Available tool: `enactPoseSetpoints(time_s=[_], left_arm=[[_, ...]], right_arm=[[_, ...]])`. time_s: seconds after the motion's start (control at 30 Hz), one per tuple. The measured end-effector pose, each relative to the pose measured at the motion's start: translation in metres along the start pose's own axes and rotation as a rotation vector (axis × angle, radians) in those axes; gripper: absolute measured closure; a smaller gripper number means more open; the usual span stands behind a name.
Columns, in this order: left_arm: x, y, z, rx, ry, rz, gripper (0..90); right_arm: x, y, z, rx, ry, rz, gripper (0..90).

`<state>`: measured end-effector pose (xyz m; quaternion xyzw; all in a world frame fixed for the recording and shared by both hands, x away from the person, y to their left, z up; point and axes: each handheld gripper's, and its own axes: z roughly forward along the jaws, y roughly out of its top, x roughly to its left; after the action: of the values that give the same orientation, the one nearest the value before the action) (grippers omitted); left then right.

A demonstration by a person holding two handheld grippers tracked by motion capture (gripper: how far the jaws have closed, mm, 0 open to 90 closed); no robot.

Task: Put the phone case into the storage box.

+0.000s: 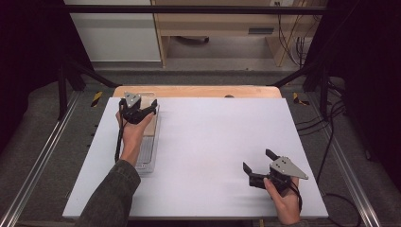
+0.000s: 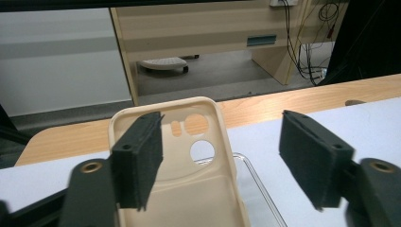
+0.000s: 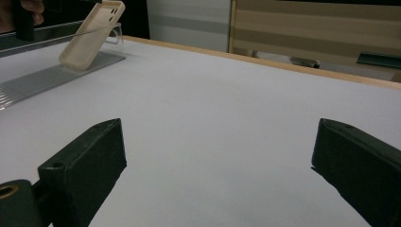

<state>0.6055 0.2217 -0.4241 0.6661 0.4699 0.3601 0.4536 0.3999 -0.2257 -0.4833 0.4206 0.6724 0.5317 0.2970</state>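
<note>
A beige phone case with round camera holes leans tilted against a clear stand. From above, the case stands at the table's far left. My left gripper is open just behind the case: one jaw overlaps the case's left edge, the other stands off to its right, and nothing is pinched. The same left gripper hovers over the case's top end. At the near right my right gripper is held open above bare table. Across the table from the right gripper, the case slants on its ridged clear tray.
A white board covers the table, with a wooden strip showing at its far edge. The long clear tray runs toward the person along the left side. Beyond the table are wooden furniture, cables and dark frame rails.
</note>
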Motion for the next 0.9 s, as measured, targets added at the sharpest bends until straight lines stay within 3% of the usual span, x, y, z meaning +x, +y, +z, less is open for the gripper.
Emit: enactPoseSetpoints(time_s=[0.37, 0.5, 0.73, 0.83, 0.9], left_arm=[[-0.006, 0.005, -0.008, -0.015, -0.037, 0.072, 6.6], [-0.013, 0.008, -0.013, -0.015, -0.059, 0.119, 4.7], [-0.027, 0.014, -0.023, -0.012, -0.122, 0.166, 3.9], [-0.034, 0.016, -0.028, -0.016, -0.142, 0.233, 3.9], [-0.038, 0.017, -0.031, -0.019, -0.156, 0.236, 3.9]], right_arm=[[0.001, 0.000, 0.000, 0.000, 0.000, -0.004, 3.6], [0.001, 0.000, 0.000, 0.002, 0.001, -0.008, 3.5], [0.002, 0.000, 0.001, 0.004, 0.001, -0.007, 3.5], [0.002, -0.001, 0.001, 0.006, 0.000, -0.012, 3.5], [0.002, 0.000, 0.000, 0.000, -0.002, -0.013, 3.5]])
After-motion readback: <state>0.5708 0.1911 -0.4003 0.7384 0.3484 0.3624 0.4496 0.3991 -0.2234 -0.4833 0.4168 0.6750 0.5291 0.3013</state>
